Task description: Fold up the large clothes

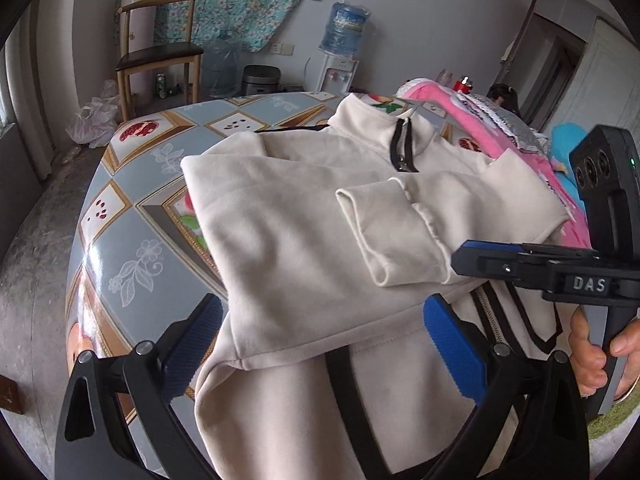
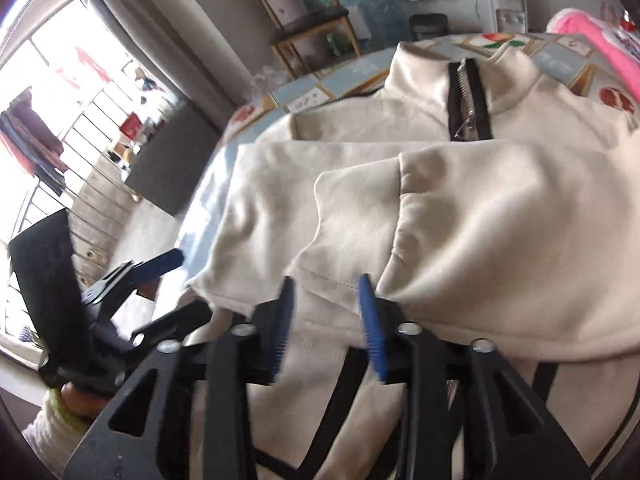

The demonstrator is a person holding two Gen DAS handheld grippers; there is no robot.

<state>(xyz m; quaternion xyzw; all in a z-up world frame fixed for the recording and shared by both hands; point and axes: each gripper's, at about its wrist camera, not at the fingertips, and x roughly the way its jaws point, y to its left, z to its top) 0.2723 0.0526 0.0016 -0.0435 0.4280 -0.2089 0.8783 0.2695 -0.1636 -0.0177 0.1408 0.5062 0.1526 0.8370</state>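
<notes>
A cream zip-neck jacket (image 1: 304, 216) with black trim lies front up on the patterned table (image 1: 132, 216). Both sleeves are folded across its chest, and one cuff (image 1: 384, 232) rests on top. My left gripper (image 1: 322, 344) hovers open over the jacket's lower half, its blue pads (image 1: 192, 344) wide apart and gripping nothing. My right gripper (image 2: 326, 312) stands just above the lower sleeve fold (image 2: 500, 248). Its jaws are partly apart and no cloth is pinched between them. In the left wrist view the right gripper (image 1: 466, 258) comes in edge-on from the right, held by a hand (image 1: 592, 352).
A pile of pink clothes (image 1: 480, 120) lies at the table's far right edge. Beyond the table stand a wooden chair (image 1: 160, 52), a water dispenser (image 1: 340, 60) and a rice cooker (image 1: 260, 80). A barred window (image 2: 60, 120) is at the left.
</notes>
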